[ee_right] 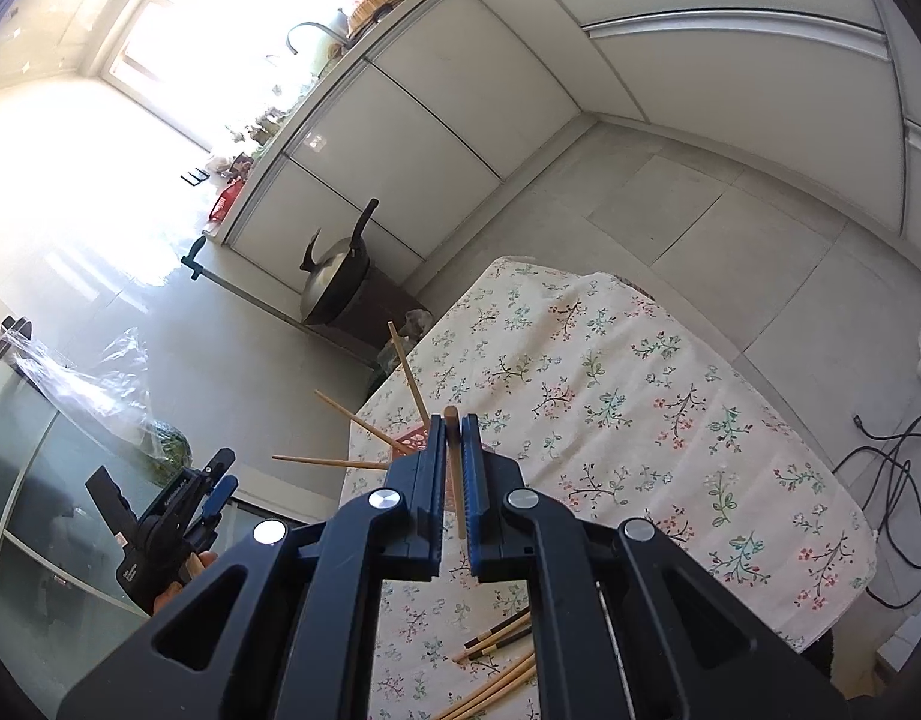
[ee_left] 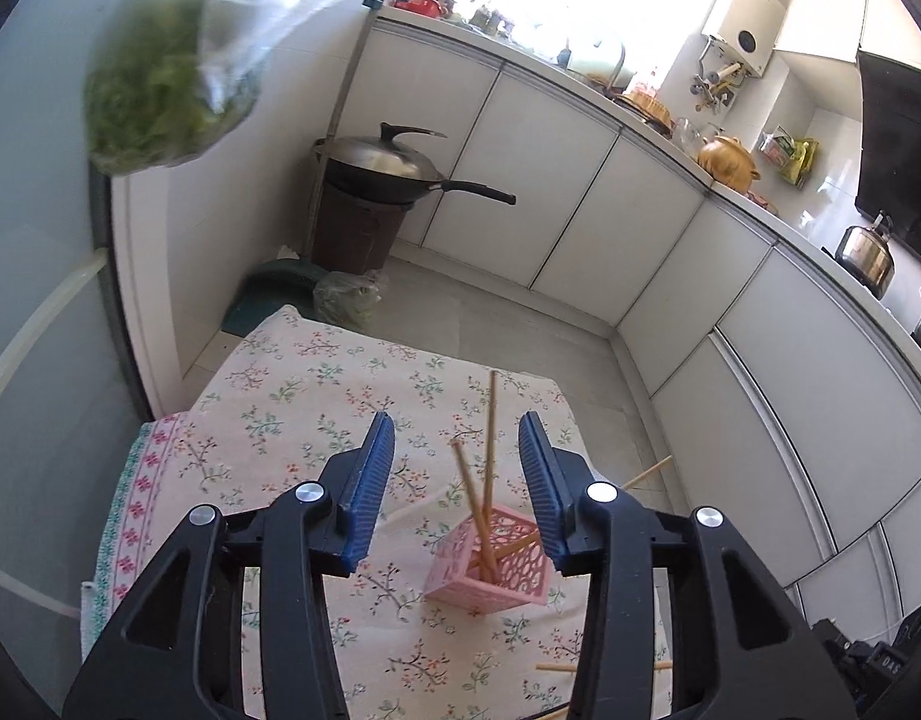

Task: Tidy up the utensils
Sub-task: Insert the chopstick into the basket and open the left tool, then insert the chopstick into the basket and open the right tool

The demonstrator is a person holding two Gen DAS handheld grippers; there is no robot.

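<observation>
Two grippers: both are hovering over a tabletop (ee_left: 316,372) draped in a floral cloth.
Left gripper (ee_left: 457,441): jaws are standing apart with nothing pressed between the blue pads; they are framing the holder from above and slightly behind.
Right gripper (ee_right: 454,438): jaws are pressing together on a single brown chopstick (ee_right: 452,420), whose blunt end is poking out just past the pad tips.
Pink holder (ee_left: 490,564): a square lattice-sided box is sitting on the cloth, tilted as this lens shows it, near the right-hand edge of the tabletop.
Holder contents: three pale wooden chopsticks (ee_left: 490,438) are leaning in it at different angles, one nearly upright, two slanting.
Loose chopsticks (ee_right: 496,642): a small heap is lying flat on the cloth below the right gripper, some pale, some dark-tipped.
Left gripper in the right view (ee_right: 178,516): it is showing at lower left, a person's fingers are wrapping its handle.
Surroundings: a lidded wok (ee_left: 388,171) is resting on a dark stool by the white cabinets; a clear bag of greens (ee_left: 160,102) is hanging, blurred, at upper left.
</observation>
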